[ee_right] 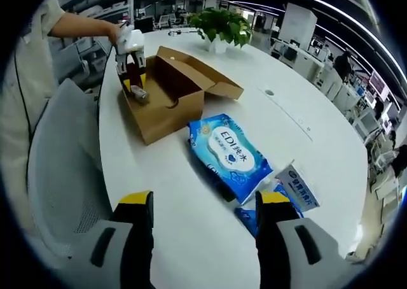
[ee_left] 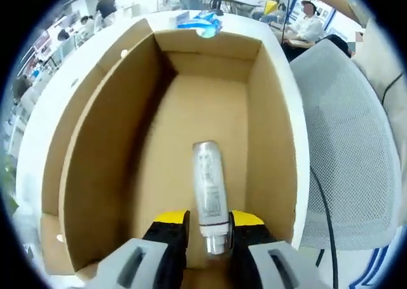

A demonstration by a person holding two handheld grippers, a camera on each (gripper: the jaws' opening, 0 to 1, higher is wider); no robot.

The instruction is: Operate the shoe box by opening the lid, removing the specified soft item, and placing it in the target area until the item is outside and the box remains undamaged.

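Note:
An open brown cardboard shoe box (ee_left: pixel 102 142) lies under my left gripper (ee_left: pixel 210 235), which looks straight down into it. The yellow-tipped jaws are shut on the cap end of a silver tube (ee_left: pixel 208 181), which points into the box above its floor. In the right gripper view the same box (ee_right: pixel 172 101) sits on the white table (ee_right: pixel 191 238) with its lid flap folded open to the right. The left gripper (ee_right: pixel 130 63) hangs over its near end, held by a hand, with the tube (ee_right: pixel 138 93) in it. My right gripper (ee_right: pixel 205 206) stands open over bare table, far from the box.
A blue wet-wipes pack (ee_right: pixel 229 152) lies beside the box, and a smaller white and blue pack (ee_right: pixel 299 187) lies further right. A grey mesh chair (ee_right: pixel 57 162) stands against the table edge. A potted plant (ee_right: pixel 222 25) sits at the far side.

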